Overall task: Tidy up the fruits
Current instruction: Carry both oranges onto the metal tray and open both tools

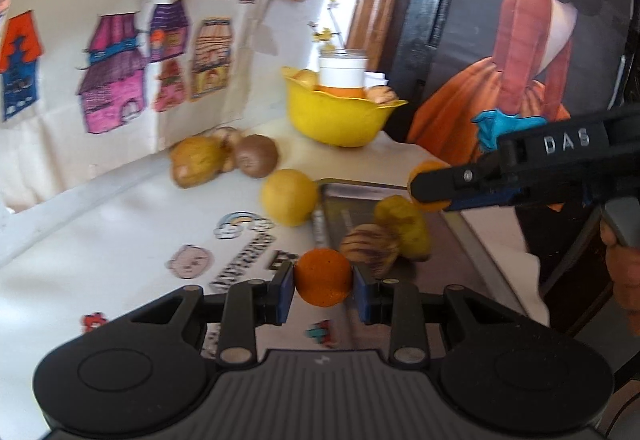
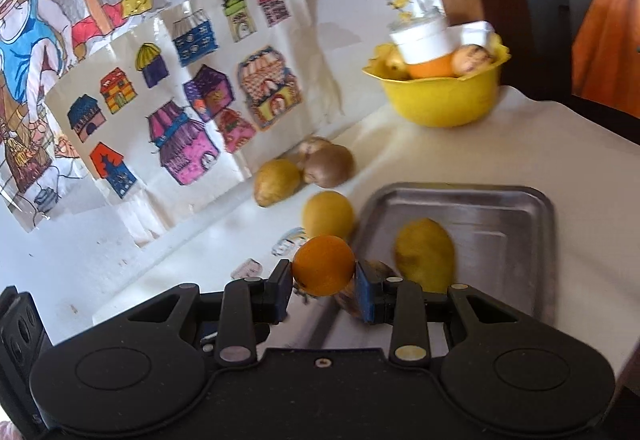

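My left gripper [image 1: 323, 290] is shut on an orange [image 1: 323, 277], held above the table beside the metal tray [image 1: 448, 240]. My right gripper [image 2: 324, 286] is shut on a second orange [image 2: 323, 270] over the tray's near left corner [image 2: 500, 208]; it also shows in the left wrist view [image 1: 430, 190] with its orange [image 1: 428, 170]. On the tray lie a yellow mango-like fruit [image 2: 424, 254] and a striped brown fruit [image 1: 370, 246]. A yellow round fruit [image 2: 327, 214] sits just left of the tray.
A yellow bowl [image 2: 444, 96] with fruit and a white cup [image 2: 424, 40] stands at the back. A potato-like fruit [image 2: 277, 181] and two brown fruits [image 2: 330, 166] lie by the drawing-covered wall. A dark framed picture [image 1: 540, 20] stands on the right.
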`<control>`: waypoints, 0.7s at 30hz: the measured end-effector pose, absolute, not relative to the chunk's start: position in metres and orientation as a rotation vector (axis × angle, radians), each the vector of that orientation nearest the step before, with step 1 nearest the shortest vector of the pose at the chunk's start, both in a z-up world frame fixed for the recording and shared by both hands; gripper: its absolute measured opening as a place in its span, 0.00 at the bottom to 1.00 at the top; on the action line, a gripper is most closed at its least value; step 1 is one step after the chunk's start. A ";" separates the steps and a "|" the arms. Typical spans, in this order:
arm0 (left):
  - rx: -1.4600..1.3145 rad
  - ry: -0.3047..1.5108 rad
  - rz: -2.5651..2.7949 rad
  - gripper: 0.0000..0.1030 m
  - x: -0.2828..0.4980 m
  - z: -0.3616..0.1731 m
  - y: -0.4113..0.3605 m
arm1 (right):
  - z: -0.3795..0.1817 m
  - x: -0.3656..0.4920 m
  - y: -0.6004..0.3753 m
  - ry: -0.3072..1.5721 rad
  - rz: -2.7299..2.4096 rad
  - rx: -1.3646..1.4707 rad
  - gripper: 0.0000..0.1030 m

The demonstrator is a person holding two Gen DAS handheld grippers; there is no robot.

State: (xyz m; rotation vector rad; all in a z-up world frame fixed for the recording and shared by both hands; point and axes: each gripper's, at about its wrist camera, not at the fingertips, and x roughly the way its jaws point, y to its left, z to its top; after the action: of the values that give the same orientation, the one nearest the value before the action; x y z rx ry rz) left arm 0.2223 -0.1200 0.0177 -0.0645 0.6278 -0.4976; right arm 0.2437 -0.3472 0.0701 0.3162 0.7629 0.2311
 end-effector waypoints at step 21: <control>0.009 0.677 -0.570 0.33 0.226 -0.015 -0.171 | 0.007 0.237 -0.400 0.851 0.150 0.404 0.35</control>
State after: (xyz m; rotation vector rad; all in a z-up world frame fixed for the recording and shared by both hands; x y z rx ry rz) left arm 0.2261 -0.1710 -0.0154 0.0087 0.6771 -0.5704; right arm 0.2370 -0.4000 0.0071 0.4037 0.8511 0.1500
